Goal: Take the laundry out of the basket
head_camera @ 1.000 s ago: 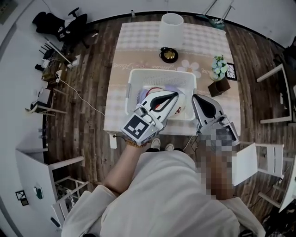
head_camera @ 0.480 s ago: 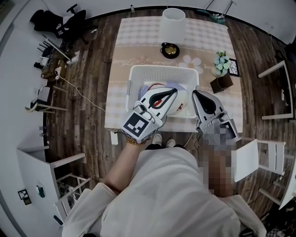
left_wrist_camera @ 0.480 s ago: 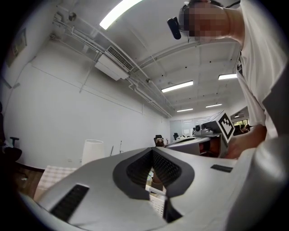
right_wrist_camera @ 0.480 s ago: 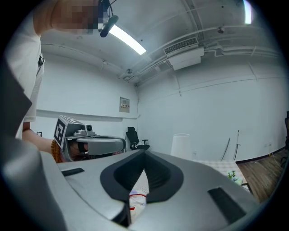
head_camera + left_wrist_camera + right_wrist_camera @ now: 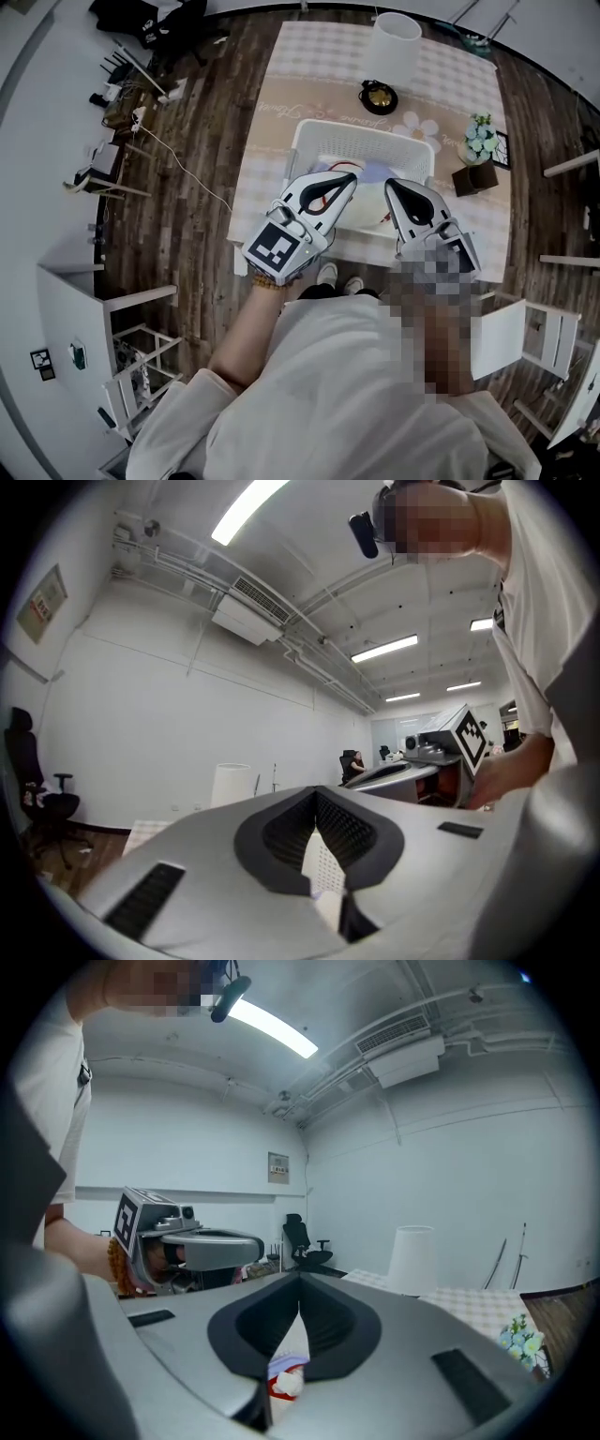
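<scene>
Top-down look at a person standing at a table (image 5: 319, 66) w/ a pale checked cloth. A white plastic laundry basket (image 5: 364, 138) sits on the table's near half, right in front of the person. The laundry (image 5: 372, 176) is inside the basket: lavender & white fabric w/ a bit of red, showing btwn the two tools.

The left hand-held gripper (image 5: 350, 177) hangs over the basket's near left part. Its jaws are closed tip to tip w/ nothing in them, & the left gripper view shows only the basket's perforated wall thru the gap behind the tips. The right hand-held gripper (image 5: 393, 184) is just beside it over the near right part, jaws also fully closed & empty. The right gripper view shows the laundry below thru the same kind of gap. Can't tell if either tool touches the fabric.

Beyond the basket stand a tall white cylinder (image 5: 394, 45) & a dark bowl (image 5: 380, 97). To the basket's right are a small flower bunch (image 5: 481, 138) & a dark box (image 5: 472, 178).
</scene>
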